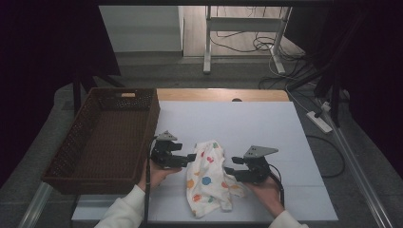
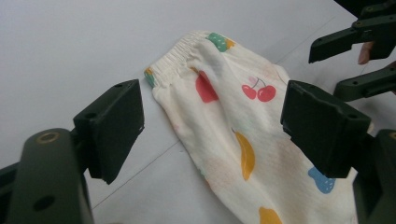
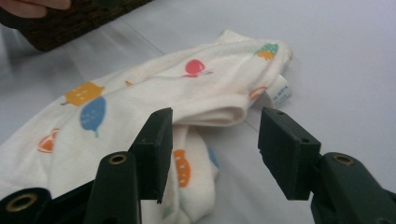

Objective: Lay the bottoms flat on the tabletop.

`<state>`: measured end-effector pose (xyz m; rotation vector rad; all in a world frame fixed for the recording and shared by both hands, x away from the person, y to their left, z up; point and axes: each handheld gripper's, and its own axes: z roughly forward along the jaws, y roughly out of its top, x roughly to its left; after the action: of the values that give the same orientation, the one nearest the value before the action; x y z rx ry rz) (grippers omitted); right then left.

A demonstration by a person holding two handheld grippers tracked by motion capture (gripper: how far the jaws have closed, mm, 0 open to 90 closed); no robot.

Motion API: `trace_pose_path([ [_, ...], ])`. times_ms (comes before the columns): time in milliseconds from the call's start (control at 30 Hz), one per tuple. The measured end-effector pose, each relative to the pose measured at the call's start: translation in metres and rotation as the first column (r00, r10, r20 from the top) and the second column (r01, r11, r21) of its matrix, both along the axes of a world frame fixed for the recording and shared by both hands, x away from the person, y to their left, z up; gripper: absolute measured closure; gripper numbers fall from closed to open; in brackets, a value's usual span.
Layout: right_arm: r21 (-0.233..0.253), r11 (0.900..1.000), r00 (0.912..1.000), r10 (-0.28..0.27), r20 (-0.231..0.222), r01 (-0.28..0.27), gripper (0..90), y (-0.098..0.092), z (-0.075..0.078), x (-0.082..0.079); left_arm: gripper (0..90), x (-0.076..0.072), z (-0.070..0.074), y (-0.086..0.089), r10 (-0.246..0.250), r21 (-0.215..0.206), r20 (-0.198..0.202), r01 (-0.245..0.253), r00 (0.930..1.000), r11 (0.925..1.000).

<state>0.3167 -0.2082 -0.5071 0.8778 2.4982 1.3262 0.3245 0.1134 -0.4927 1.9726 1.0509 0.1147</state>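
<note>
Sleeves of a pale top framed the bottom of the high view, and from them each hand carried a hand-held gripper toward the cloth between them. Left hand-held gripper (image 1: 189, 157) stood with its jaws spread wide, empty, its tips just at the garment's left edge; right hand-held gripper (image 1: 229, 171) was likewise wide and empty, just beside the right edge. Between them lay the small printed garment (image 1: 209, 176), cream with coloured fruit shapes, crumpled on the white counter (image 1: 266, 128) near its front edge.

In the left gripper view the elastic waistband (image 2: 180, 53) showed, gathered and flat on the surface. In the right gripper view a folded hem (image 3: 212, 114) sat directly between the jaws. A good pinch would likely need each jaw to slide low, taking only the top layer at an edge, so the cloth could be spread rather than bunched.

A small white label (image 3: 279, 94) stuck out at the garment's far corner; its print was too small to read.

Farther off, the brown wicker basket (image 1: 81, 142) stood at the counter's left side.
</note>
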Motion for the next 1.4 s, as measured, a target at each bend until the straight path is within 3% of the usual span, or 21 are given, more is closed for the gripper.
trace_pose_path([
  [167,-0.014,1.000,0.9998,-0.018,-0.005,0.018,45.0,0.001,-0.005,0.007,20.4,0.000,0.000,0.000,0.000,0.003,0.000,0.000,1.0000,1.0000],
  [467,-0.054,0.993,0.9944,-0.105,0.013,0.106,44.9,0.000,-0.017,0.033,20.4,0.001,-0.001,-0.001,-0.005,0.006,-0.001,0.005,1.0000,1.0000],
  [633,-0.026,0.991,0.9910,-0.134,-0.002,0.134,44.9,0.000,-0.017,0.050,20.4,0.001,-0.001,-0.001,-0.003,0.002,-0.002,0.003,1.0000,1.0000],
  [1233,-0.024,0.990,0.9899,-0.139,-0.027,0.139,45.0,0.016,-0.015,0.093,20.4,0.002,-0.002,0.001,0.002,-0.006,-0.010,-0.002,0.9999,1.0000],
  [1400,-0.037,0.992,0.9927,-0.118,-0.026,0.117,44.4,0.022,-0.016,0.096,20.4,0.002,-0.002,0.001,0.000,-0.004,-0.011,-0.001,0.9999,1.0000],
])
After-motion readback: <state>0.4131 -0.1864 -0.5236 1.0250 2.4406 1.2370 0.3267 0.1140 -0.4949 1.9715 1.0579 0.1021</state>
